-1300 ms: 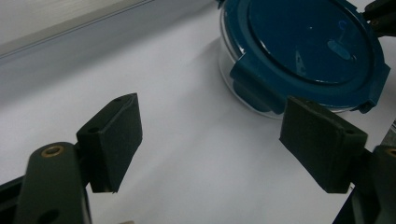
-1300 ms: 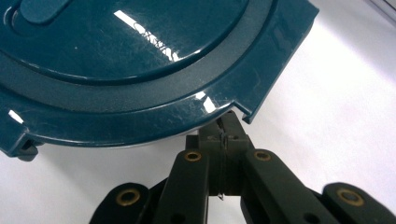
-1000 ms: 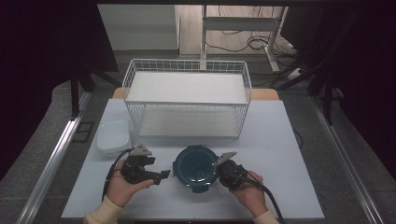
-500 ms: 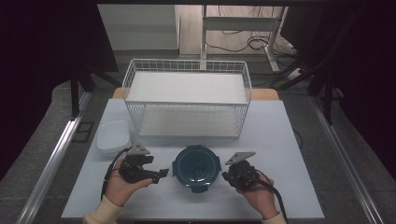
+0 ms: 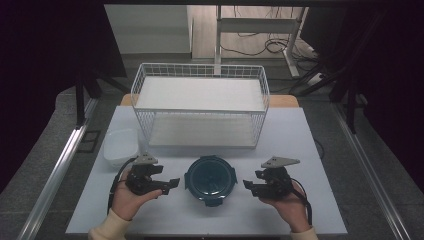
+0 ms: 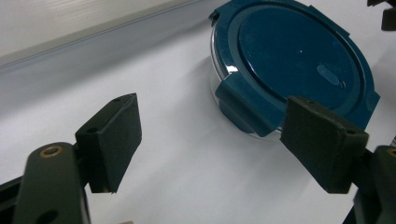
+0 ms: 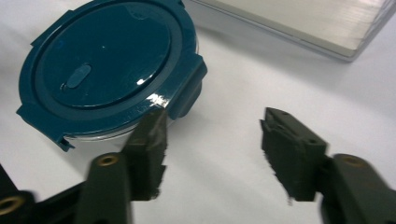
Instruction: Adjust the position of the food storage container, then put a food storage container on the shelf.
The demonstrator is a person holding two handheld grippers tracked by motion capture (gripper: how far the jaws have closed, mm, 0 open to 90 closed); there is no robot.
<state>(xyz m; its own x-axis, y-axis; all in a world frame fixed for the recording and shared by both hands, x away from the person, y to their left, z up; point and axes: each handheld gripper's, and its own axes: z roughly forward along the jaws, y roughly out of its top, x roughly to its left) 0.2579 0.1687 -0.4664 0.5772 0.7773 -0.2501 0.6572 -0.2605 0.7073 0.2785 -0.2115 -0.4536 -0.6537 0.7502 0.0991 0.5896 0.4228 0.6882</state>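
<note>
Lidded container (image 5: 210, 179) on table (image 5: 300, 140), between left gripper (image 5: 167, 184) and right gripper (image 5: 248, 186). Both wide apart, holding nothing, clear of it. Lid clips seemingly shut. Basket (image 5: 200, 111) behind, empty. Nothing evidently begun.

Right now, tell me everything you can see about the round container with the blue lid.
The container is round, with a clear base and a dark teal plastic lid. The lid has four clip tabs around its rim, folded down, and a small oval vent on top, so it looks shut. It sits flat and upright on the white table, in front of the wire basket, between the two open grippers. Neither touches it.
</note>
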